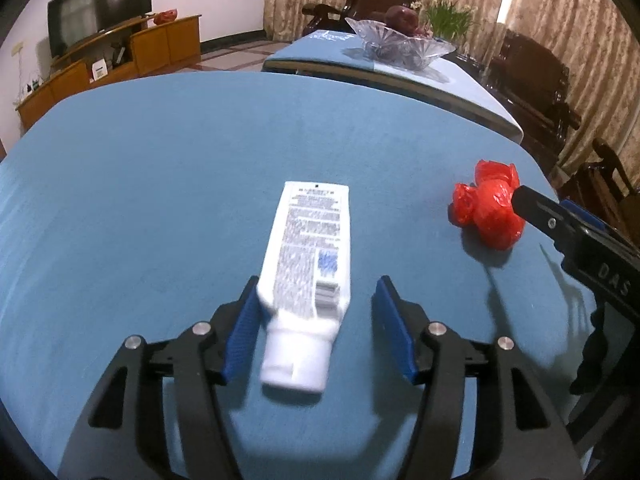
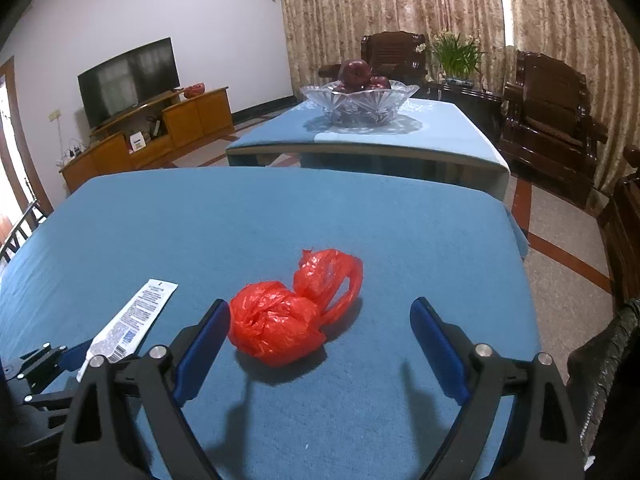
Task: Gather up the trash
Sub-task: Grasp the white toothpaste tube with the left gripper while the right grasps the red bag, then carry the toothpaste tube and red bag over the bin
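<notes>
A white squeeze tube point(image 1: 308, 248) lies flat on the blue-covered table point(image 1: 160, 160), cap end toward me. My left gripper point(image 1: 318, 284) is open around the tube's cap end; the left pad sits close against its shoulder and the right pad stands clear of it. A crumpled red plastic bag point(image 2: 288, 324) rests on the cloth between the wide-open fingers of my right gripper point(image 2: 320, 304), closer to the left pad, with neither pad pressing it. The bag point(image 1: 488, 208) also shows at the right of the left wrist view. The tube point(image 2: 132, 320) appears at the lower left of the right wrist view.
Behind this table stands a second blue-covered table point(image 2: 440, 120) with a glass bowl point(image 2: 358, 104) of red apples. Dark wooden chairs point(image 2: 552, 120) line the right by the curtains. A TV point(image 2: 128, 80) on a wooden cabinet is at the far left. The table's right edge point(image 2: 516, 240) drops to the floor.
</notes>
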The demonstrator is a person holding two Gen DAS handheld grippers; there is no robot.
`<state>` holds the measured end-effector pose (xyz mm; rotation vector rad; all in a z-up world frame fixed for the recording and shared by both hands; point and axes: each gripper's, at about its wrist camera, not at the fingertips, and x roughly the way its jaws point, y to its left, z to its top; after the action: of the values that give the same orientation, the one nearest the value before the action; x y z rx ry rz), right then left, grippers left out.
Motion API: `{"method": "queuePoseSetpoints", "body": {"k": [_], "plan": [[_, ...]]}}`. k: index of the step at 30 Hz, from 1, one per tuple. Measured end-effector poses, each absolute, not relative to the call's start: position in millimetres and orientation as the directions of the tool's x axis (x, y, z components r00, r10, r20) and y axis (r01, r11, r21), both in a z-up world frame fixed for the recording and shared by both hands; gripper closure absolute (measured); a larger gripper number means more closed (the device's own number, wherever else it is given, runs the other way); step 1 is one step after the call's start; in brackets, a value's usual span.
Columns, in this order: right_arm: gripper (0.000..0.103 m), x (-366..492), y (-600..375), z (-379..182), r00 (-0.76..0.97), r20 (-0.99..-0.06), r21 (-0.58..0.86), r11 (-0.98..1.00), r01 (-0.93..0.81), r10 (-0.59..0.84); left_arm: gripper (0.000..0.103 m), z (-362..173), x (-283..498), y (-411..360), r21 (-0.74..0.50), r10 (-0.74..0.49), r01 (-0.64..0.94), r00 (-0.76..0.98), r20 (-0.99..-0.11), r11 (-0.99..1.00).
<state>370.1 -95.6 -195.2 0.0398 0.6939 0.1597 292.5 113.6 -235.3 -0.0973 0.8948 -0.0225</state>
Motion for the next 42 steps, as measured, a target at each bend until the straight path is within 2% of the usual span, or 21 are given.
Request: {"method": "queuePoseSetpoints", "body": {"k": [1,2,9,10,15,24,27,29,32,35,42], "plan": [[0.014,370.3,-94.7,-195.5,0.755,-0.636,0.09,0.987,-0.134,0.16,0.059,-235.0,293.5,112.9,-0.088,-0.054,-0.023,0.627,-0.777,0.996],[0.014,370.2,-93.5,-195.7,0.754,-0.637,0.09,0.987,-0.136,0.162,0.061,-234.5,294.0,113.3,-0.09,-0.055,-0.024,0.628,-0.777,0.996],[0.014,373.4,-88.8,-197.8,0.744,-0.646,0.089,0.985,-0.15,0.172,0.063,-225.1,284.7,119.1,-0.109,-0.045,-0.054,0.669,-0.742,0.993],[0.014,373.7,-88.5,-197.9,0.742,-0.647,0.09,0.984,-0.153,0.174,0.089,-222.5,283.7,121.3,-0.111,-0.038,-0.064,0.677,-0.735,0.992],[0.016,381.0,-83.1,-200.5,0.726,-0.665,0.084,0.984,-0.16,0.175,0.092,-216.1,286.8,127.6,-0.127,-0.046,-0.071,0.678,-0.734,0.989],[0.016,379.4,-83.2,-201.7,0.724,-0.667,0.087,0.983,-0.161,0.178,0.089,-220.7,290.4,125.3,-0.142,-0.069,-0.058,0.66,-0.748,0.988],[0.027,381.6,-82.1,-204.1,0.708,-0.68,0.093,0.98,-0.175,0.191,0.091,-219.0,287.5,120.1,-0.147,-0.081,-0.044,0.667,-0.741,0.988],[0.05,383.3,-80.6,-206.5,0.689,-0.69,0.11,0.973,-0.203,0.222,0.092,-217.9,286.9,118.0,-0.146,-0.08,-0.043,0.671,-0.737,0.988],[0.059,383.3,-79.3,-206.9,0.683,-0.692,0.113,0.969,-0.218,0.234,0.094,-214.2,284.4,116.1,-0.136,-0.074,-0.038,0.681,-0.728,0.99],[0.065,379.3,-78.8,-204.1,0.69,-0.684,0.11,0.968,-0.225,0.238,0.096,-205.8,282.3,115.4,-0.131,-0.066,-0.04,0.697,-0.714,0.991],[0.066,365.0,-83.6,-185.2,0.724,-0.642,0.131,0.966,-0.224,0.255,0.098,-180.7,275.7,110.8,-0.111,-0.057,-0.026,0.733,-0.678,0.993]]}}
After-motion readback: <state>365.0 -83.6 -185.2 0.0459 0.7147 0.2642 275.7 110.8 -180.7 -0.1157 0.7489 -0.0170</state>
